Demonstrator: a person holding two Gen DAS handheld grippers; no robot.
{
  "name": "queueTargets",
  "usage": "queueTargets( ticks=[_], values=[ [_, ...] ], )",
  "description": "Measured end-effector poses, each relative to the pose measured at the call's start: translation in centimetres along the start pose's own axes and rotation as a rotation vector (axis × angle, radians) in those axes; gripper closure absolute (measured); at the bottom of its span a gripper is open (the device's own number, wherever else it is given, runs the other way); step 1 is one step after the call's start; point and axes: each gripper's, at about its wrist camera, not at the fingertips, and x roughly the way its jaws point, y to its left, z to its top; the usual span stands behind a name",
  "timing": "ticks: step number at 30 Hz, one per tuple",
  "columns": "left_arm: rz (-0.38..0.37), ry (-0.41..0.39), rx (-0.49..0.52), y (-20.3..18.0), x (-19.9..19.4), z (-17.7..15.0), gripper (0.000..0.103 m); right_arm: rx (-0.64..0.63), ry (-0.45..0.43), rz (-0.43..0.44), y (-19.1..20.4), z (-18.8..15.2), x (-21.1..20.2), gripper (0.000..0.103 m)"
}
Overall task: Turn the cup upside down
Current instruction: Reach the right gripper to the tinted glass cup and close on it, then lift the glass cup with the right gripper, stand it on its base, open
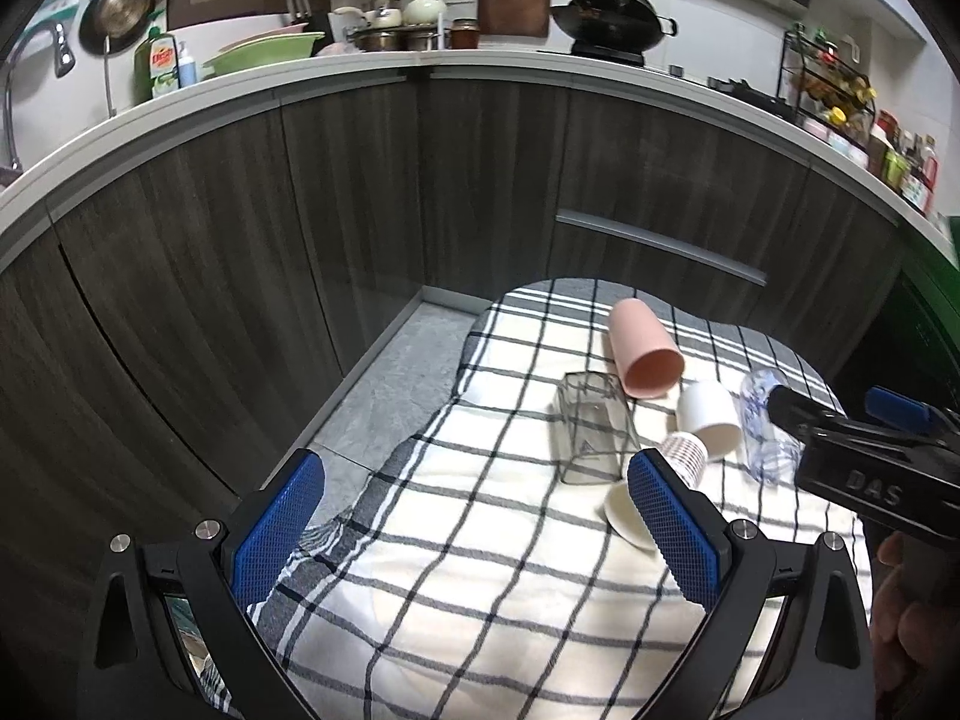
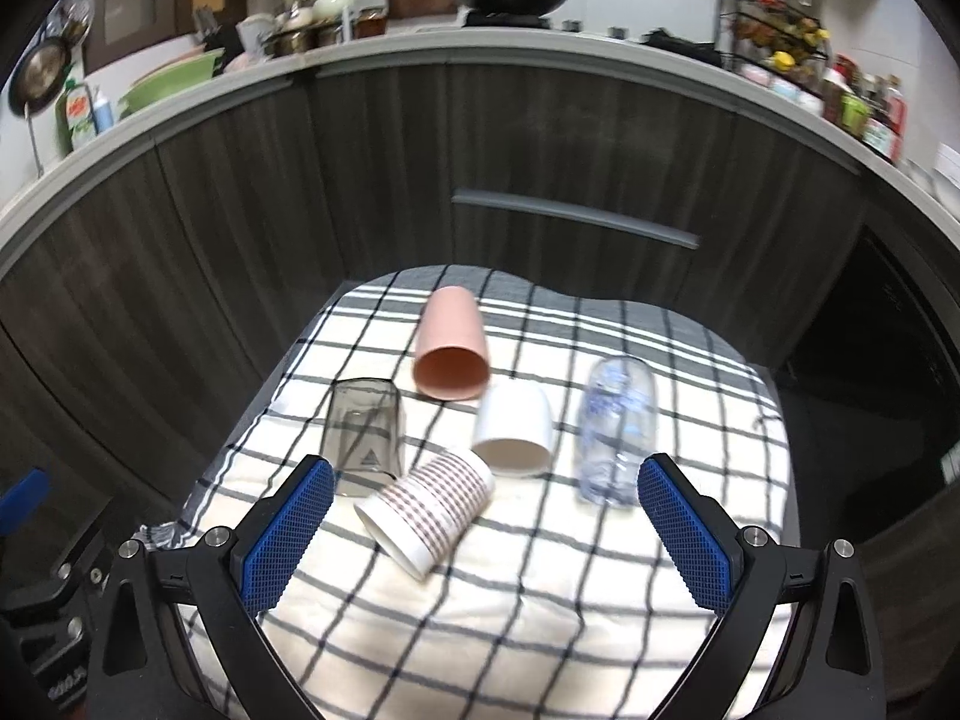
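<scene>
Dark wood cabinets (image 2: 360,192) curve round the back of the kitchen under a pale counter (image 2: 540,54) crowded with pots, a wok (image 1: 606,12) and bottles. In front stands a low table under a checked cloth (image 2: 510,612), white with dark lines, and five cups sit on it in a loose cluster.

The pink cup (image 2: 450,348) lies on its side at the far end, its mouth facing the near side. Just beside it, to the right, a clear patterned cup (image 2: 618,426) with blue marks looks to stand upside down, though the blur makes that hard to judge. The grey glass (image 2: 363,432) stands mouth-down at the left of the group. The white cup (image 2: 515,426) lies in the middle, its mouth towards the near edge, touching or nearly touching the pink one. The striped paper cup (image 2: 429,510) lies on its side nearest the near edge, mouth pointing down-left, its base against the white cup.

The right claw (image 2: 486,534) hovers over the near part of the cloth, spread wide with nothing in it; the striped cup lies between its blue pads (image 2: 288,534). The left claw (image 1: 474,528) hangs off to the left, also spread wide and empty, its right pad (image 1: 672,528) hiding part of the striped cup.
</scene>
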Motion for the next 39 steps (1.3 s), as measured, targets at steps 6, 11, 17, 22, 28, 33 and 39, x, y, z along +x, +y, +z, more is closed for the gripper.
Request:
queueTargets(
  ticks=[6,11,17,22,28,33,39],
  values=[
    [0.015,0.017,-0.048,1.8,2.2,0.7,0.0,-0.073,0.097,0.053,3.0,2.4,4.8,0.001],
    [0.013,0.048,-0.05,2.8,4.3,0.8,0.0,-0.078,0.206,0.089,5.0,3.6,9.5,0.001],
    [-0.021,0.09,-0.046,3.6,7.1,1.0,0.0,-0.122,0.34,0.095,8.2,4.0,15.1,0.002],
    [-0.002,0.119,-0.05,4.2,9.5,1.2,0.0,-0.152,0.416,0.075,9.8,4.0,18.6,0.002],
    [-0.01,0.156,-0.049,4.3,11.5,1.0,0.0,-0.146,0.514,0.048,10.3,3.4,22.5,0.01],
    [-0.01,0.155,-0.049,4.4,11.6,1.1,0.0,-0.137,0.582,0.075,10.2,2.6,23.8,0.031],
    [-0.007,0.15,-0.051,4.7,10.9,1.1,0.0,-0.112,0.571,0.092,10.3,2.4,23.1,0.035]
  ],
)
